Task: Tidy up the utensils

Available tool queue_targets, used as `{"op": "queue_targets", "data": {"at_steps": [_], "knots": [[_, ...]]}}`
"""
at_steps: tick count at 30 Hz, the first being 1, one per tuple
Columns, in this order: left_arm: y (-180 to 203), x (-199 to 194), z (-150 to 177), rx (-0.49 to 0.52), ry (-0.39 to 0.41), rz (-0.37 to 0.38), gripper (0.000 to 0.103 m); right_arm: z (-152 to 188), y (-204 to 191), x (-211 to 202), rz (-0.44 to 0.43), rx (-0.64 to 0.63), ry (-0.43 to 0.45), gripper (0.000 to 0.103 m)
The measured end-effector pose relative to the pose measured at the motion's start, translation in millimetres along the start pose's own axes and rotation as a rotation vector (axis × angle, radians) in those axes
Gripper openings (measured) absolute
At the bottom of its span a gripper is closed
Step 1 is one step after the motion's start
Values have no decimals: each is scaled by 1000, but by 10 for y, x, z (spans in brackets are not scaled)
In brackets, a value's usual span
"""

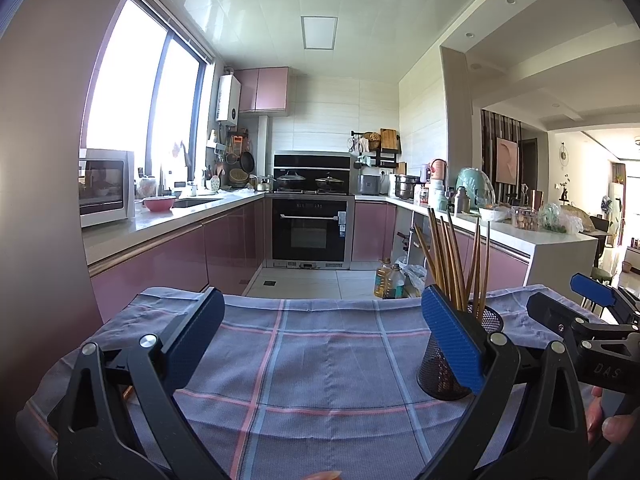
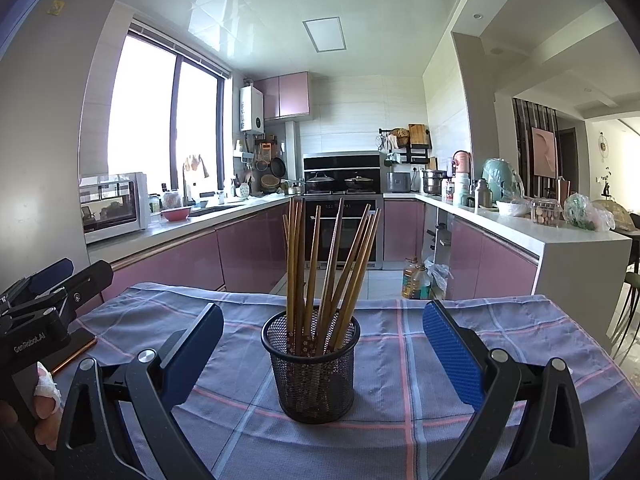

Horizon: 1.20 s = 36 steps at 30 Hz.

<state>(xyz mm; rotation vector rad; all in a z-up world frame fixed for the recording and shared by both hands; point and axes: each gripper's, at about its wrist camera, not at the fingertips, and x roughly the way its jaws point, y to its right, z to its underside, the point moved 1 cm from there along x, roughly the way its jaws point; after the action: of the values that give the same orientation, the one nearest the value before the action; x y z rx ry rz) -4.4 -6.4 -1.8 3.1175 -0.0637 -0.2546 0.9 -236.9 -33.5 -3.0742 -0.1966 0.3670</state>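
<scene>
A black mesh cup [image 2: 311, 368] stands upright on the checked cloth [image 2: 404, 364], holding several brown chopsticks [image 2: 320, 264] that fan upward. My right gripper [image 2: 322, 344] is open, its blue pads either side of the cup but apart from it. In the left wrist view the same cup [image 1: 440, 372] sits behind my right-hand blue pad, with the chopsticks [image 1: 452, 256] rising above it. My left gripper [image 1: 320, 328] is open over bare cloth [image 1: 304, 360], left of the cup. The other gripper [image 1: 592, 308] shows at the far right, and the left one [image 2: 44, 292] at the right wrist view's left edge.
The cloth covers a table whose far edge [image 2: 320, 300] drops to the kitchen floor. A thin wooden strip [image 2: 74, 354] lies at the cloth's left edge. Oil bottles [image 2: 414, 276] stand on the floor beyond. Pink cabinets and counters line both sides. A person's fingers [image 2: 46, 396] hold the left tool.
</scene>
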Motion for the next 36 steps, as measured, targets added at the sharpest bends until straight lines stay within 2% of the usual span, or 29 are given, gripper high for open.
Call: {"op": "queue_targets", "data": {"at_steps": [36], "knots": [[10,83,48,2,-36,18,97,-23,64,-41,33,10,2,97]]}}
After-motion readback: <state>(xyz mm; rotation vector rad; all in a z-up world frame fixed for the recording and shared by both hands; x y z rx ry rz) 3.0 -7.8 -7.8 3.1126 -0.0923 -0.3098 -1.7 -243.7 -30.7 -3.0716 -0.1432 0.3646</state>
